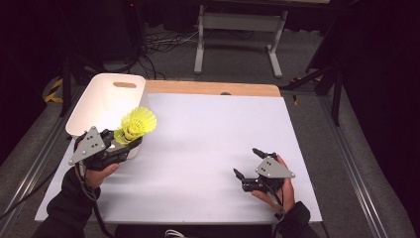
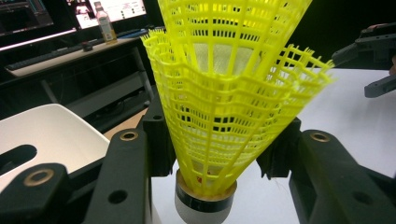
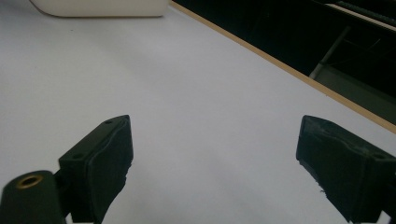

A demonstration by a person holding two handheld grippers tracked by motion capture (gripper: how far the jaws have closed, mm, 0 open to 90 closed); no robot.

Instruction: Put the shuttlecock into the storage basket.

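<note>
Two yellow mesh shuttlecocks [image 1: 137, 124] are nested one inside the other, and the lower one has a white cork base with a black band [image 2: 205, 205]. My left gripper [image 1: 128, 139] is shut on the lower skirt [image 2: 224, 116], its black pads pressing both sides. It holds them tilted just in front of the white basket [image 1: 84, 106], above that basket's near right corner. My right gripper [image 1: 246, 161] rests low over the white table at the right front. Its jaws stand wide open [image 3: 215, 154] with only bare table between them.
The white basket [image 2: 56, 130] with a handle slot stands at the table's left rear. A white mat [image 1: 213, 134] covers the table, with a wooden strip [image 1: 213, 88] along the far edge. Beyond it are a dark floor, cables and a grey table frame [image 1: 237, 25].
</note>
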